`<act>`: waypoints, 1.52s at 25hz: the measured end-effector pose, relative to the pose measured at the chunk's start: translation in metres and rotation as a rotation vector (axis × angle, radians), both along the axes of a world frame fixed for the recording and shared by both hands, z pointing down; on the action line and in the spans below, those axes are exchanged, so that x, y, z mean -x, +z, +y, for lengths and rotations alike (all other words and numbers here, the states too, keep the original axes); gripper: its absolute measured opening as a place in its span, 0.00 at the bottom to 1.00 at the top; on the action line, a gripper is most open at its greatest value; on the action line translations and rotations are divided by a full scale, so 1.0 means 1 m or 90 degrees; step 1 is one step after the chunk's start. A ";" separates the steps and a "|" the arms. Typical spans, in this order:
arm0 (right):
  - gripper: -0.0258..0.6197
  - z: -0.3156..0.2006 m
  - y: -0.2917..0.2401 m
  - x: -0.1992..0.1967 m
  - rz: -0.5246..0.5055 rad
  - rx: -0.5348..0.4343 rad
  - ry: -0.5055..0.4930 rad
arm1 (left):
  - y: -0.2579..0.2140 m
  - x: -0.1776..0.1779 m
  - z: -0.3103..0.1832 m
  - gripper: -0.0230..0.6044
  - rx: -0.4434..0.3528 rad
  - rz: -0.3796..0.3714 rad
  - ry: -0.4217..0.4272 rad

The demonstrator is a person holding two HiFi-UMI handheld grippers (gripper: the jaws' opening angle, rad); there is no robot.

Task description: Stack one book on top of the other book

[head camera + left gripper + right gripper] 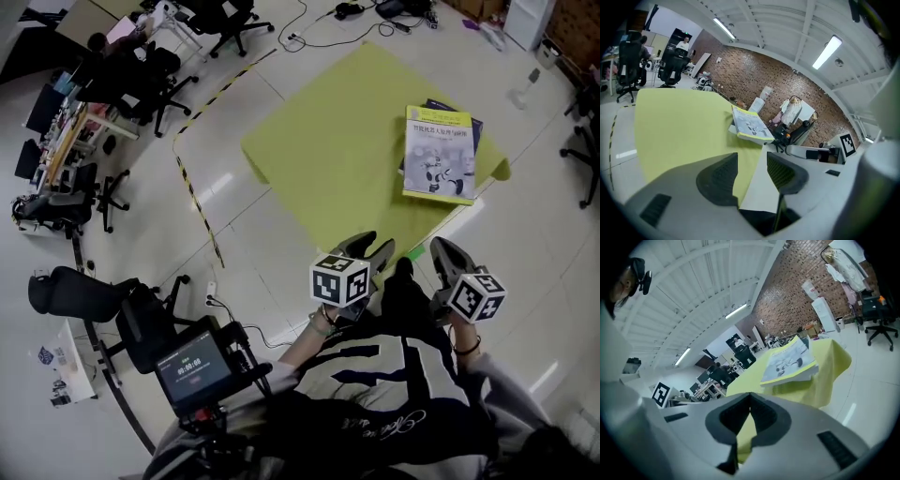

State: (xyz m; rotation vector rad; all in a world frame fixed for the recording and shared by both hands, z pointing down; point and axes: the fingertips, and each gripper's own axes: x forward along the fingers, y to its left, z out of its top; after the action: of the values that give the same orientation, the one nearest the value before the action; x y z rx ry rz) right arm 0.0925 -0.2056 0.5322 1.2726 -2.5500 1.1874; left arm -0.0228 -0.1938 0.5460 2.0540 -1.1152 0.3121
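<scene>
books: glossy yellow-bordered paperback book (pixel 439 155) lies flat on the dark blue book (pixel 474 129), upper right of the head view, on the yellow-green cloth-covered table (pixel 328 141).
left gripper (pixel 373 249): lower centre; jaws wide apart, nothing between; well apart from the books.
right gripper (pixel 448 255): lower right; jaws pressed together, empty.

We see a yellow-green cloth (pixel 319 141). At its far right lies a yellow-bordered book (pixel 438 155) with a grey-white cover, on a navy book (pixel 476 128). Black-and-white square markers pattern the left gripper (pixel 367 248) and right gripper (pixel 446 255). Black-yellow striped tape (pixel 192 187) crosses the white floor (pixel 253 272).
</scene>
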 end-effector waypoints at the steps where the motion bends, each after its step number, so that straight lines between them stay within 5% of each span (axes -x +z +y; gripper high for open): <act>1: 0.04 0.013 -0.003 0.011 -0.006 -0.003 -0.005 | -0.002 0.004 0.014 0.35 -0.001 0.001 0.004; 9: 0.04 0.117 -0.014 0.072 -0.068 0.003 0.003 | -0.007 0.039 0.109 0.04 -0.015 -0.011 0.013; 24: 0.04 0.204 -0.039 0.045 -0.052 -0.012 0.002 | -0.036 0.012 0.185 0.04 -0.047 -0.013 0.014; 38: 0.04 0.317 -0.040 -0.065 -0.043 -0.004 -0.068 | -0.039 -0.108 0.298 0.04 -0.026 0.005 -0.056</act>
State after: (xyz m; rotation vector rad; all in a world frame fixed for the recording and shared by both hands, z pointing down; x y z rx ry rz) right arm 0.1576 0.1117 0.4918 1.1012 -2.6331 1.2219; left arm 0.0852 0.1043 0.5068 2.0337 -1.2124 0.2392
